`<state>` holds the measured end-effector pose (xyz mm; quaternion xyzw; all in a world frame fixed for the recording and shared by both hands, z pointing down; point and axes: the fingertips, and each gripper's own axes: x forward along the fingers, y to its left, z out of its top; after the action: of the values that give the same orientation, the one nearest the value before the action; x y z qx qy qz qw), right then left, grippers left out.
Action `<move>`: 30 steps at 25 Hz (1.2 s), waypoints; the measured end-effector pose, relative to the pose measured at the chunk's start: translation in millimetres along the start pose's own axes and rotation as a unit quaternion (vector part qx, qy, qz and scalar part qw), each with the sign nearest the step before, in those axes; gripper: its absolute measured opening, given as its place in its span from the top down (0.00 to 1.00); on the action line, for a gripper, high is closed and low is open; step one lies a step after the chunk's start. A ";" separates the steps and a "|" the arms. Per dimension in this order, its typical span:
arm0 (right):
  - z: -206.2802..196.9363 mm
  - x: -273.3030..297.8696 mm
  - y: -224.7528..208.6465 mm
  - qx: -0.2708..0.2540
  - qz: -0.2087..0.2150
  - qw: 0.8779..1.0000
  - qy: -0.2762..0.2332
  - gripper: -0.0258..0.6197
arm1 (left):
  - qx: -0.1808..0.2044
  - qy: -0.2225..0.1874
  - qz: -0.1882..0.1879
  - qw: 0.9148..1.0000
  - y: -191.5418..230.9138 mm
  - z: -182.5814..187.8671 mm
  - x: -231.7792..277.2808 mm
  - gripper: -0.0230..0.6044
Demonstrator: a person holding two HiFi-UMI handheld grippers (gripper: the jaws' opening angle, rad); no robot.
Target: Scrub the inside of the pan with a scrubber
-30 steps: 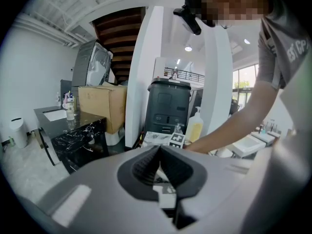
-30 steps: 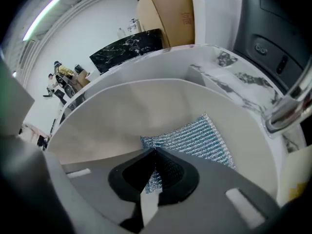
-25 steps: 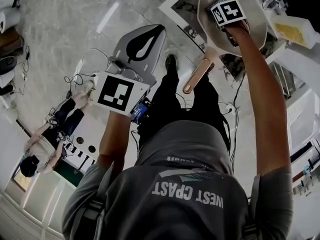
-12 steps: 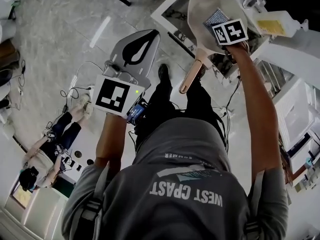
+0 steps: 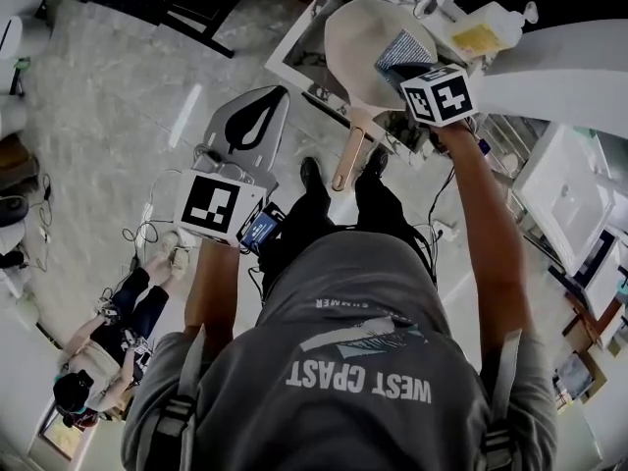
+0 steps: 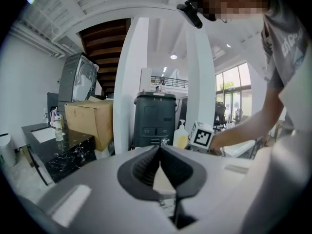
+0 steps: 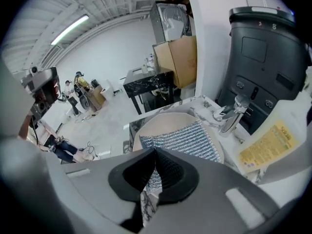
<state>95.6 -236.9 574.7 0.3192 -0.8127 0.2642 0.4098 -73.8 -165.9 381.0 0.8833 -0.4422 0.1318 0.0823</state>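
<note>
A cream pan (image 5: 355,37) with a wooden handle (image 5: 347,153) lies on the marble counter, its bowl also showing in the right gripper view (image 7: 163,123). A silver striped scrubber (image 5: 400,49) lies flat inside it. My right gripper (image 5: 416,71) stands over the pan's right side, shut on the near edge of the scrubber (image 7: 183,138), jaws (image 7: 155,152) pinched together. My left gripper (image 5: 259,116) hangs by the person's waist, away from the counter. Its jaws (image 6: 159,147) meet at the tip, shut, with nothing in them.
A chrome faucet (image 7: 231,113) and a yellow soap bottle (image 7: 273,140) stand just behind the pan, next to a dark bin (image 7: 263,48). A cardboard box (image 6: 87,121) sits on a black table. Cables lie on the floor (image 5: 147,224), where another person (image 5: 108,351) sits.
The right gripper has drawn from the pan's middle toward its right rim, and the scrubber now shows spread out ahead of it. The left gripper stays by the waist.
</note>
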 end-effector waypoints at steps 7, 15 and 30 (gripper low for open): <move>-6.3 -52.7 4.0 0.011 -0.021 0.999 -0.038 0.95 | 0.019 -0.008 -0.022 1.000 -17.7 20.3 -1.0 0.96; -62.9 -88.9 8.8 0.048 -0.047 0.997 -0.040 0.95 | 0.041 -0.015 -0.045 0.998 -36.6 35.1 -1.5 0.96; -211.5 -41.0 41.4 0.112 -0.055 0.991 0.047 0.95 | 0.067 -0.014 -0.074 0.995 -65.6 44.9 -7.9 0.96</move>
<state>189.2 -51.2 644.4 0.3948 -0.7387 0.3455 0.4231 -18.5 -132.6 333.9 0.9188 -0.3672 0.1425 0.0257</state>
